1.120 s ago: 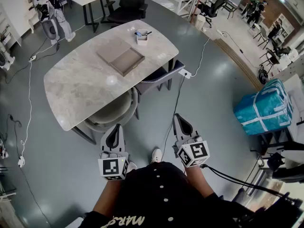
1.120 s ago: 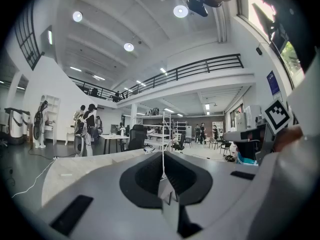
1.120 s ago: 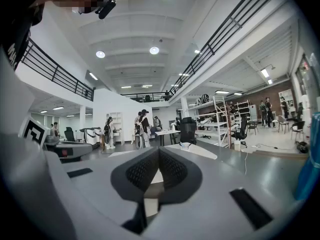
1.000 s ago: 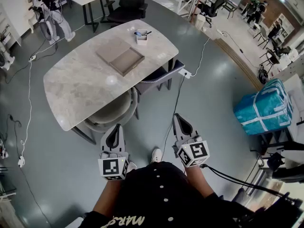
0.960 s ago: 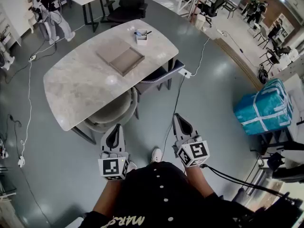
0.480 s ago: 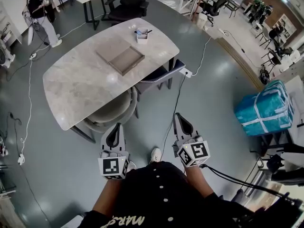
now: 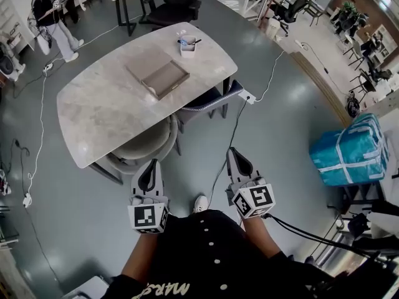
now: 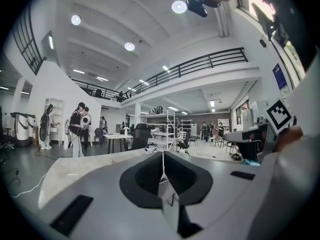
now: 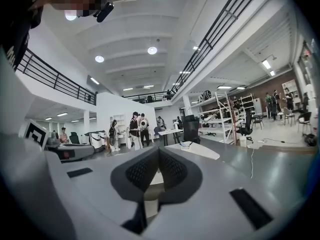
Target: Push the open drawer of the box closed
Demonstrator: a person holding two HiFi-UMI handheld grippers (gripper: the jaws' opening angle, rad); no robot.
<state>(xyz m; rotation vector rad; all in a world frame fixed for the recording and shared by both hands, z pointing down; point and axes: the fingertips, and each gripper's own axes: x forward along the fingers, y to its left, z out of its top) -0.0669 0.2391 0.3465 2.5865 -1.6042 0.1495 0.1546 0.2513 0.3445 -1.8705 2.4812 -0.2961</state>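
In the head view almost nothing has moved in the last second: the left gripper (image 7: 149, 169) and right gripper (image 7: 235, 157) hang at the waist as before, the table (image 7: 106, 120) ahead of both, the flat box (image 7: 149, 66) with its drawer (image 7: 167, 80) pulled out well beyond their tips; the push, I judge, has not begun. The left gripper view shows jaws pressed together on nothing; the right gripper view shows likewise, clenched and empty.
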